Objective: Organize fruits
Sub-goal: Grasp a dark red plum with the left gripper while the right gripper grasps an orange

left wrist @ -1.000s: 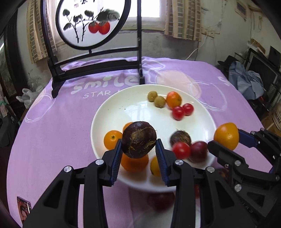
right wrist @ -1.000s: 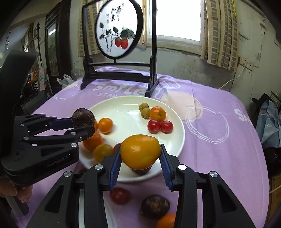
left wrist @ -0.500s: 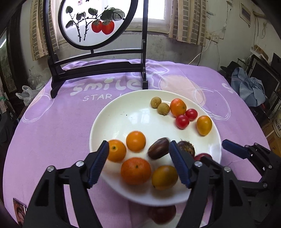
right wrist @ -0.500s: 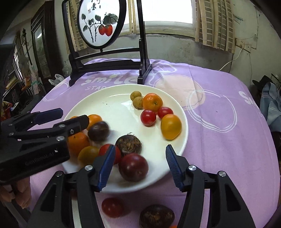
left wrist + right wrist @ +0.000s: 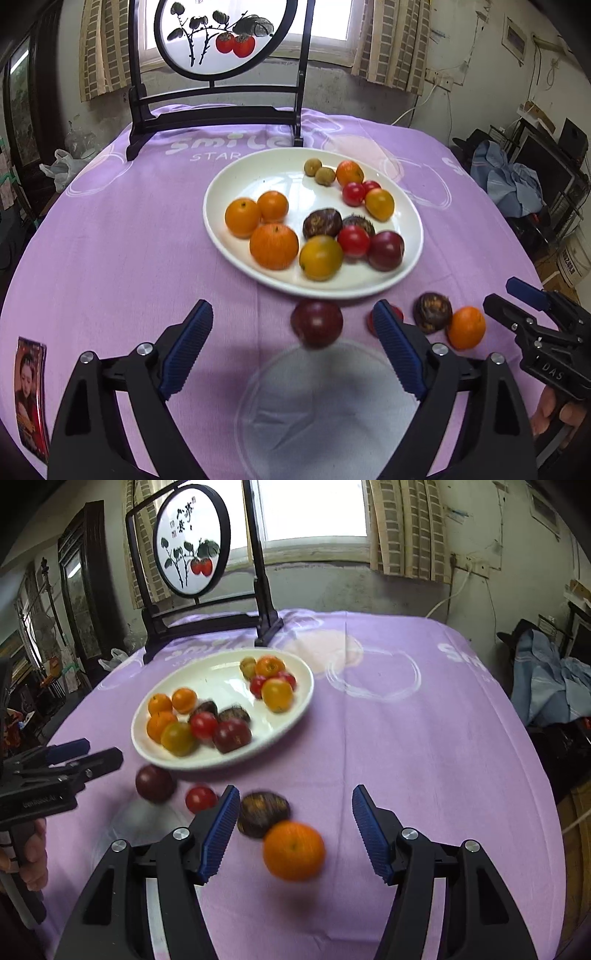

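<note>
Both hand-held grippers (image 5: 291, 350) (image 5: 291, 834) gape empty; only the right view shows its orange (image 5: 293, 850) unobstructed.

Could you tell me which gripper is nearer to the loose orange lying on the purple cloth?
Right. The orange lies between the right gripper's open fingers, untouched. The left gripper, also open, sits further left, over the dark red fruit.

Plate (image 5: 221, 177): glossy white glazed ceramic, window glare on it. Tablecloth (image 5: 129, 240) under the plate: matt purple cloth w/ white print. Orange (image 5: 293, 850) near the plate's front rim: dimpled peel, slight sheen. Plum (image 5: 317, 323) by that rim: smooth, dark. Both grippers' fingers (image 5: 218, 834): black matt plastic, blue ribbed pads, shiny metal screws. Screen frame (image 5: 218, 114) behind the plate: dark lacquered wood.
</note>
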Tool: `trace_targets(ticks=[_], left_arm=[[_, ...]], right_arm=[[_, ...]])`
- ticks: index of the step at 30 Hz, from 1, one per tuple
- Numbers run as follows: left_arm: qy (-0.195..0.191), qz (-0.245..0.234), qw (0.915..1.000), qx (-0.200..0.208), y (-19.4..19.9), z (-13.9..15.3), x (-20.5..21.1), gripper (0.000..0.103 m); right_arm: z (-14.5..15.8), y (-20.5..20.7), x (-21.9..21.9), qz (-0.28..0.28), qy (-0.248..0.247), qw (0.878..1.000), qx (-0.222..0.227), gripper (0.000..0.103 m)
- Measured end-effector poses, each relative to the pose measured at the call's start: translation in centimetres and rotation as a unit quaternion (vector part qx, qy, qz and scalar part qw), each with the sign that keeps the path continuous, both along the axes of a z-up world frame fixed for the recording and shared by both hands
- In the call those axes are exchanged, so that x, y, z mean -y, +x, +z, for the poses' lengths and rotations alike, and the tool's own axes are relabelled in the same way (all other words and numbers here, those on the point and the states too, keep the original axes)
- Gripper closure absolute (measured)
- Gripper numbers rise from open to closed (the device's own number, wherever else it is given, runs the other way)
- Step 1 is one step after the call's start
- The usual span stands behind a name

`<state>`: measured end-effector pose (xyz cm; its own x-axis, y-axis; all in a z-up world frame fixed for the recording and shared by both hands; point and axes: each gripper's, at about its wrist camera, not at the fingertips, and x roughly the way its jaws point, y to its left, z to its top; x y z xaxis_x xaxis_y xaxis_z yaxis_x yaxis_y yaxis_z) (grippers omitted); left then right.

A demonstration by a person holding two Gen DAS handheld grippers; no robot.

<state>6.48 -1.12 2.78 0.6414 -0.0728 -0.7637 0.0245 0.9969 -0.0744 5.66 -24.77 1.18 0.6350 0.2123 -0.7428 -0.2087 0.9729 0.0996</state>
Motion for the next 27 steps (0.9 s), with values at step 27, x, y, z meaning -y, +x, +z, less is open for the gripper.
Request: trace_targets(ticks=[27], left_arm=[[0.014, 0.006, 0.9962, -0.085, 1.6, -5.7, 0.0, 0.017]], right_arm=[[-4.3, -1.0, -1.3, 0.015, -0.002, 0.999, -0.052, 0.058]])
